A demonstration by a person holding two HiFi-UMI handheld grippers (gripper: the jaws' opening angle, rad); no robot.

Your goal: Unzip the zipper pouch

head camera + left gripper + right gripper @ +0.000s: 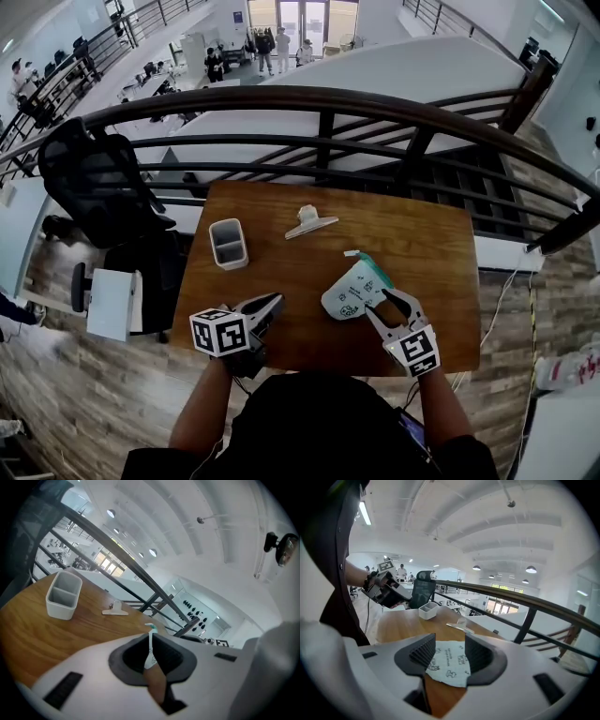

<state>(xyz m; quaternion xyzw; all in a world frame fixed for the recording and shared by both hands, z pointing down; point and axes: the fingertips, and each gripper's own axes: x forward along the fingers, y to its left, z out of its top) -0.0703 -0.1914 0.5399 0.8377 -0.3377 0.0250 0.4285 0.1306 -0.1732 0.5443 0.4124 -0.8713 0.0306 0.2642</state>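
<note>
The table (427,239) is a warm wood slab with a visible grain. On its near right part lies the zipper pouch (352,291), a soft white fabric bag printed with small dark figures and trimmed with a teal zipper band along its far edge.

My right gripper (395,304) has its jaws standing wide, and in the right gripper view the pouch's (447,663) near end sits between the ribbed dark pads. The cloth reaches towards both pads, but I see neither one pressing it.

My left gripper (272,306) is well apart from the pouch, off to its left over the table's near edge. Its jaws are closed together on nothing, and through the slit between them I only glimpse the pouch (150,644) beyond.

Farther back stand a white, rounded-rectangle plastic holder (228,244) with two compartments, and a pale flat clip (309,222) to its right.
</note>
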